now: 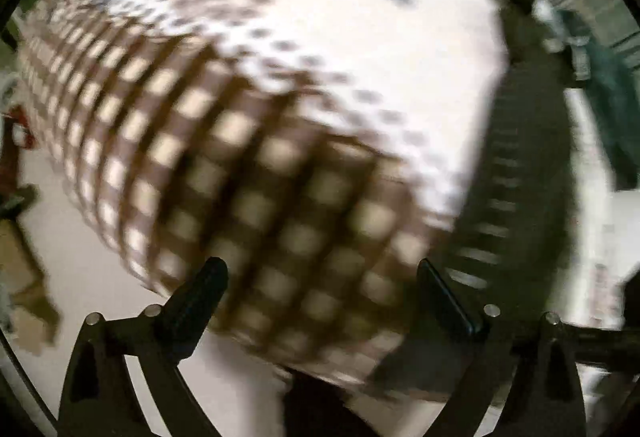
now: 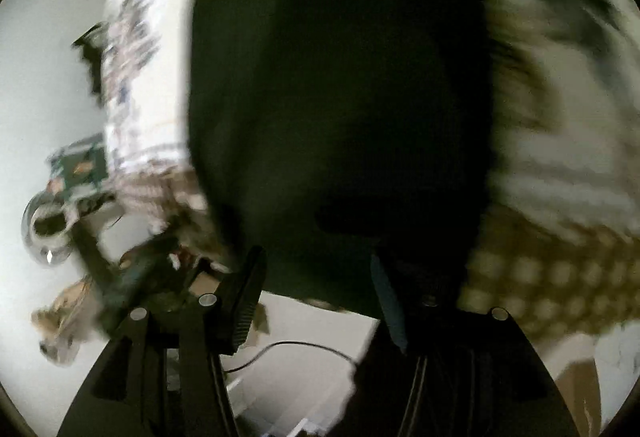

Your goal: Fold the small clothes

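You see thin black cable (image 2: 288, 347) at 6 o'clock on white table (image 2: 48, 85); shiny round thing (image 2: 44, 233) at 9 o'clock.

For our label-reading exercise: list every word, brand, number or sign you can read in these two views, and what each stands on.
None can be read.
Patterned cloth: only checks and dots, motion-blurred, no lettering.
Dark cloth: plain, no text visible.

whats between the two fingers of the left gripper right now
In the left wrist view, the brown checked part of the patterned cloth shows between the left gripper fingers, which stand wide apart. Blur hides whether either finger touches it.
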Motion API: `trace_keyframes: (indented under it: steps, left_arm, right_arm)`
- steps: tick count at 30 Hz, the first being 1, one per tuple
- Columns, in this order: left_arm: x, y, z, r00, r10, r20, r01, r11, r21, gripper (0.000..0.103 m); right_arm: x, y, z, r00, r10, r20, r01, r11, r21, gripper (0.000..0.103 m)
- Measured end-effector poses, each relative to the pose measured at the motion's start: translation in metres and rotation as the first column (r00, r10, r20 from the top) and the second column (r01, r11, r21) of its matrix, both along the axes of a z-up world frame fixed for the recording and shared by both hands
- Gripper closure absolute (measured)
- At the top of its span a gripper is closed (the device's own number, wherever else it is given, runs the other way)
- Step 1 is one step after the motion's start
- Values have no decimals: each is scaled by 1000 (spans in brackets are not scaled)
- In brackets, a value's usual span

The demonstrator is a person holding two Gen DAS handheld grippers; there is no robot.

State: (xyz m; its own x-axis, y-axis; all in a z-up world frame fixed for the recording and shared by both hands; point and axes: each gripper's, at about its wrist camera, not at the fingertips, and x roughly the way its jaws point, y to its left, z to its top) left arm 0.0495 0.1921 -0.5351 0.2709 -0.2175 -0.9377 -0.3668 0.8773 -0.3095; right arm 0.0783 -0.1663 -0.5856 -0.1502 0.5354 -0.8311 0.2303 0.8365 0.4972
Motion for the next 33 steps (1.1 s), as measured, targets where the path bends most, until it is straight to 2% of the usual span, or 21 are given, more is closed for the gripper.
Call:
trace_keyframes:
  steps: [2,3,6,9,10,11,12,13,14,15,16,19,22,23,24,25,28,30,31,32,33]
  left_arm:
    - [0,-26,1,997,-71,-11,71,996,-54,7]
    - [1,-39,-2,993,-112,-23,111,992,-53,7]
    - [10,-76,-22,969,-232,-88,234,972,19,7]
    - [14,-95,-37,949,-286,-133,301,947,114,24]
    - [13,-95,-37,949,-288,-126,304,945,124,35]
    - [10,-91,-34,953,-283,-107,295,948,121,54]
    - [7,-85,-31,958,-271,-89,280,954,109,65]
    - [4,-77,-28,964,-256,-72,261,962,77,81]
    - [1,-69,-26,970,-238,-56,241,970,39,89]
    - [-4,-58,-24,977,-212,-34,212,977,-13,90]
    - [-7,-54,-23,978,-205,-28,204,978,-32,92]
    - [-17,-44,-28,973,-225,-44,225,974,-10,91]
    - [-23,-41,-29,967,-250,-51,249,968,-41,86]
    - [-23,-40,-31,966,-254,-53,251,966,-60,77]
    - [-21,-34,-25,964,-256,-69,252,966,-63,72]
    - [-17,-35,-27,963,-257,-77,253,966,-59,72]
    - [-3,-45,-13,965,-255,-59,253,966,-47,72]
    - [12,-48,8,968,-253,-7,252,966,-56,72]
    - [20,-49,16,968,-252,16,252,966,-64,64]
    - [34,-51,25,967,-252,42,255,964,-70,49]
    - [46,-54,31,965,-253,62,258,963,-75,41]
  right_arm:
    - [-15,-29,-17,997,-48,-60,47,999,-16,46]
    - [-23,-38,-28,992,-81,-96,80,997,-20,46]
    - [-43,-50,-63,969,-151,-193,159,987,25,46]
    - [-50,-44,-79,965,-158,-207,178,981,79,46]
    - [-50,-40,-83,964,-159,-213,181,979,90,46]
    - [-52,-38,-87,961,-169,-221,194,976,97,46]
    - [-53,-37,-89,957,-183,-226,211,972,105,47]
    - [-54,-38,-89,955,-197,-221,225,968,109,50]
    - [-55,-40,-88,956,-206,-210,233,966,111,74]
    - [-57,-42,-86,957,-213,-199,239,964,117,91]
    - [-59,-41,-85,955,-219,-201,248,959,135,91]
    - [-63,-40,-80,962,-202,-183,226,967,122,91]
    - [-60,-35,-78,969,-170,-181,192,975,110,90]
    - [-58,-33,-79,968,-167,-188,190,976,109,87]
    - [-57,-27,-80,964,-172,-202,197,974,113,85]
    - [-59,-27,-82,962,-171,-213,198,974,114,84]
    - [-54,-34,-78,958,-162,-238,194,974,117,79]
    - [-49,-41,-65,963,-153,-220,178,979,102,65]
    - [-45,-45,-55,968,-149,-201,172,980,101,62]
    - [-40,-49,-44,971,-154,-182,174,980,100,57]
    - [-33,-53,-35,973,-161,-163,178,979,97,55]
